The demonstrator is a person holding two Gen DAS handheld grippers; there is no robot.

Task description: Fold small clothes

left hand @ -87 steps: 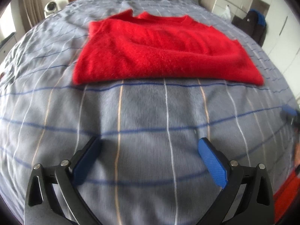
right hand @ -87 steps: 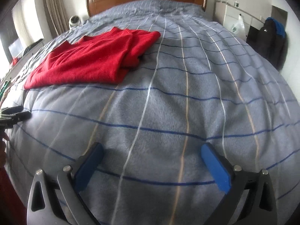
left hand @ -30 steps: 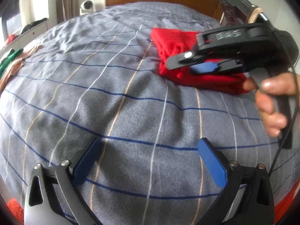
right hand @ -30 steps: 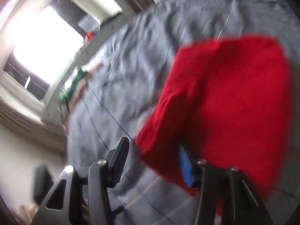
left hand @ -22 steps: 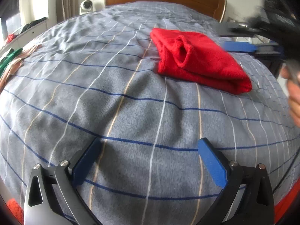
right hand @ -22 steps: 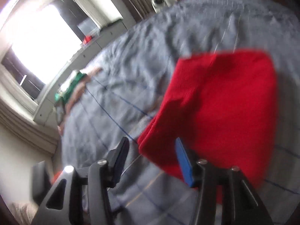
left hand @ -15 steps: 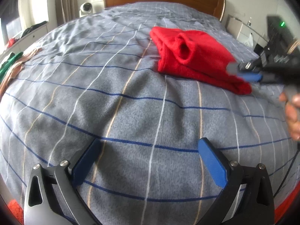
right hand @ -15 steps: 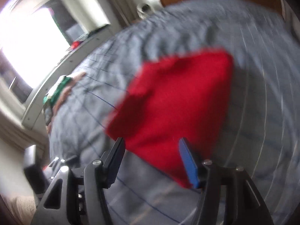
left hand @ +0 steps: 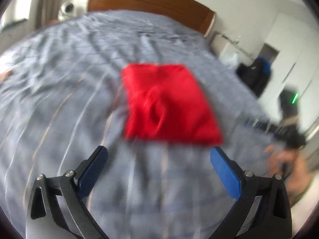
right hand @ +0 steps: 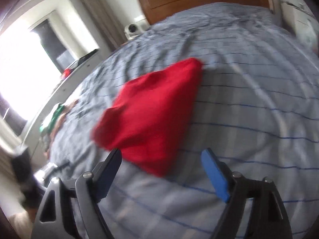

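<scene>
Lying folded, red sweater (left hand: 167, 103), no labels

Grey striped bedspread (left hand: 59, 91) fills most of it, wooden headboard (left hand: 151, 2) behind, bright window (right hand: 18, 67) on one side, dark bag (left hand: 254, 75) by the wall.

The red garment (left hand: 167, 103) is soft, matt, fuzzy knit cloth. The bedcover (left hand: 59, 99) beneath is matt, brushed grey fabric with thin woven lines. The headboard (left hand: 151, 2) is smooth, satin-finished brown wood. The gripper pads (right hand: 214, 176) look like matt, finely textured blue plastic on black plastic arms with metal pins.
</scene>
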